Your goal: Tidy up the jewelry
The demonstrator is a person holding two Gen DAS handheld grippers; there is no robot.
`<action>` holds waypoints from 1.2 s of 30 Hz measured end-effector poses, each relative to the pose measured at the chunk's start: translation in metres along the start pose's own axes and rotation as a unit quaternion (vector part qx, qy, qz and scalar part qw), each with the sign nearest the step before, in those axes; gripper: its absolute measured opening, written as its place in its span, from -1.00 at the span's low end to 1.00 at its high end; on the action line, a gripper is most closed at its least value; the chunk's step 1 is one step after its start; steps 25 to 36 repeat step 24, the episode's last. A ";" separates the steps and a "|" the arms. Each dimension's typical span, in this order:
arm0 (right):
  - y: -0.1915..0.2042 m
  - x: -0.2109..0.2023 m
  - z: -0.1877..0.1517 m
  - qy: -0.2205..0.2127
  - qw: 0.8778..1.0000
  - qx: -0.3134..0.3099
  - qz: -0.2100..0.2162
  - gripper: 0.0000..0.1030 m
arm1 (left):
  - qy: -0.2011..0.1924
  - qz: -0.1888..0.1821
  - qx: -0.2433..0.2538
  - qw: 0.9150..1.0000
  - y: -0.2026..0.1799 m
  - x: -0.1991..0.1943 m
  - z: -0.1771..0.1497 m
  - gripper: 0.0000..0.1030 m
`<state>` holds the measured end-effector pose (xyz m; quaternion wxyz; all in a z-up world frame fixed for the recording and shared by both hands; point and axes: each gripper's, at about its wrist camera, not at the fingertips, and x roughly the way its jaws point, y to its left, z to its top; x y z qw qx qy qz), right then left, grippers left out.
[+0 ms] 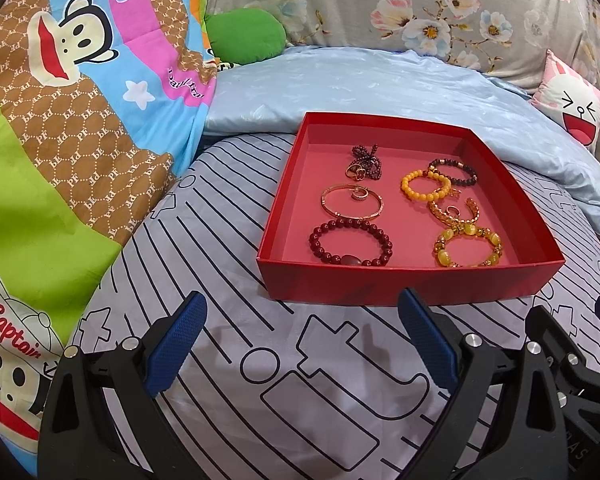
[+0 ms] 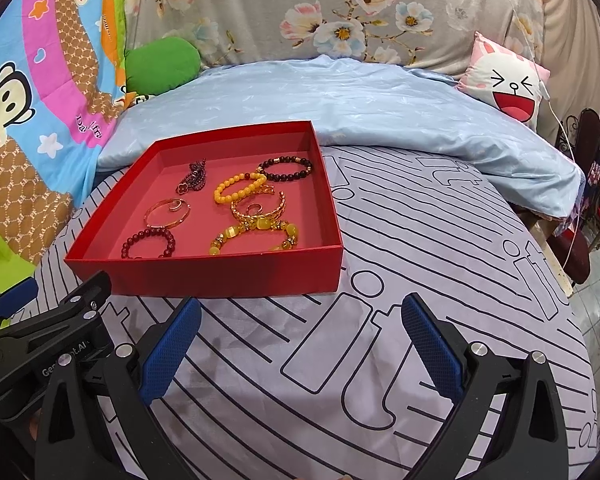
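A shallow red box (image 1: 404, 282) (image 2: 228, 272) lies on the striped bedsheet and holds several bracelets. Among them are a dark red bead bracelet (image 1: 350, 243) (image 2: 148, 243), a thin gold bangle (image 1: 352, 202) (image 2: 167, 213), an orange bead bracelet (image 1: 425, 187) (image 2: 238, 188), a black bead bracelet (image 1: 456, 172) (image 2: 286, 169) and a yellow stone bracelet (image 1: 468, 246) (image 2: 256, 236). My left gripper (image 1: 302, 312) stands open just in front of the box, empty. My right gripper (image 2: 300, 316) is open too, near the box's front right corner, with nothing between its fingers.
A colourful cartoon quilt (image 1: 60, 140) piles up on the left. A light blue quilt (image 1: 380, 84) and a floral pillow (image 1: 420, 8) lie behind the box. A pink cartoon cushion (image 2: 508, 80) sits at the back right. The bed's right edge (image 2: 556, 264) drops to the floor.
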<state>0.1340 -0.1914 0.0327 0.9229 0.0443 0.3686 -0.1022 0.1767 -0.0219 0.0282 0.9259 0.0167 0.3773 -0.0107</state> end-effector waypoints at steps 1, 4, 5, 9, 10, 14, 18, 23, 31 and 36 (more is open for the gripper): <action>0.000 0.000 0.000 0.000 1.000 0.000 0.000 0.88 | 0.000 0.000 0.001 1.000 0.001 0.000 0.000 0.78; -0.001 -0.001 0.000 -0.001 1.000 0.000 -0.001 0.88 | 0.000 0.001 0.001 1.000 0.000 -0.001 0.000 0.78; -0.001 -0.001 0.000 -0.001 1.000 0.000 -0.001 0.88 | 0.000 0.001 0.001 1.000 0.000 -0.001 0.000 0.78; -0.001 -0.001 0.000 -0.001 1.000 -0.001 -0.002 0.88 | 0.001 0.001 0.001 1.000 0.000 -0.001 0.001 0.78; -0.001 -0.001 0.000 -0.001 1.000 -0.001 -0.002 0.88 | 0.001 0.001 0.001 1.000 -0.001 -0.001 0.001 0.78; -0.002 -0.002 0.000 -0.002 1.000 0.000 -0.003 0.88 | 0.002 0.001 0.001 1.000 0.001 -0.001 0.001 0.78; -0.003 -0.002 0.002 -0.002 1.000 0.001 -0.004 0.88 | 0.002 0.003 0.001 1.000 0.001 -0.002 0.003 0.78; -0.003 -0.003 0.002 -0.003 1.000 0.000 -0.003 0.88 | 0.005 0.003 -0.008 1.000 0.002 -0.003 0.005 0.77; -0.003 -0.003 0.002 -0.003 1.000 0.000 -0.003 0.88 | 0.006 0.002 -0.009 1.000 0.003 -0.003 0.005 0.77; -0.003 -0.003 0.002 -0.003 1.000 0.000 -0.003 0.88 | 0.006 0.002 -0.009 1.000 0.003 -0.003 0.005 0.77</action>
